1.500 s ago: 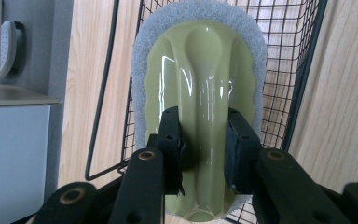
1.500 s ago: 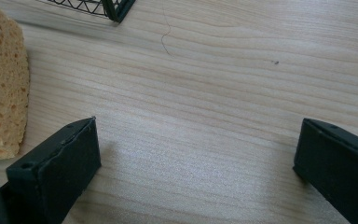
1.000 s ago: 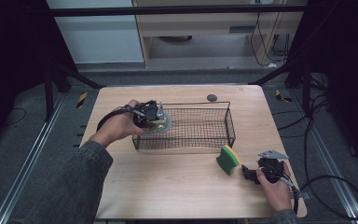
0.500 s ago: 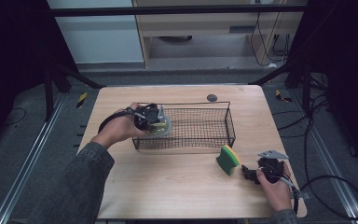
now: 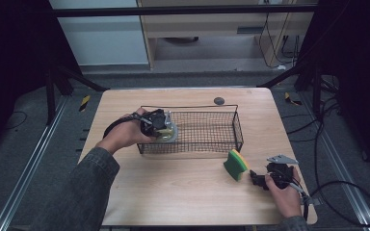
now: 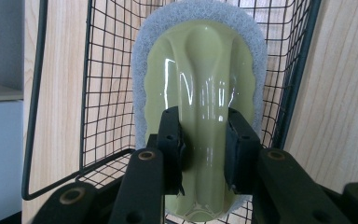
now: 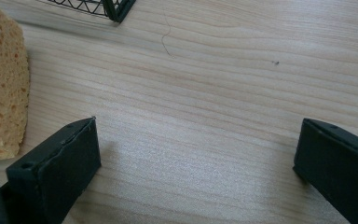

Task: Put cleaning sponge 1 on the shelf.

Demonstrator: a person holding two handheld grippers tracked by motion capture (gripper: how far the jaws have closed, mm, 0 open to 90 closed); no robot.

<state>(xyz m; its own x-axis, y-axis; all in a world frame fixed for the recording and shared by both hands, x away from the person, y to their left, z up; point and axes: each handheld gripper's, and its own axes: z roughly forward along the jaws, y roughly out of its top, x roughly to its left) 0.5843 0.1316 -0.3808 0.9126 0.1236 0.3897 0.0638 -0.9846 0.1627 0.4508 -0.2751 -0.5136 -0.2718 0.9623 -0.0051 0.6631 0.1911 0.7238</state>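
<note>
While the wooden table (image 5: 183,192) gives plenty of room, the wire basket (image 5: 207,132) is the tight spot: its thin black rim and mesh could catch whatever is lowered into it. In the high view the left gripper (image 5: 160,126) sits at the basket's left end, and in the left gripper view its jaws are clamped on the raised green handle of the scrub pad (image 6: 200,102), which hangs inside the mesh walls. That handle looks glossy and tapered, so the grip may slide off if the pad's grey fleece edge snags a wire, and the pad could drop skewed or tip the light basket. The yellow-green sponge (image 5: 236,164) stands on edge just outside the basket's right corner, near the right gripper (image 5: 257,179), whose jaws stand wide apart over bare wood. A careless sweep there could knock the sponge flat.
</note>
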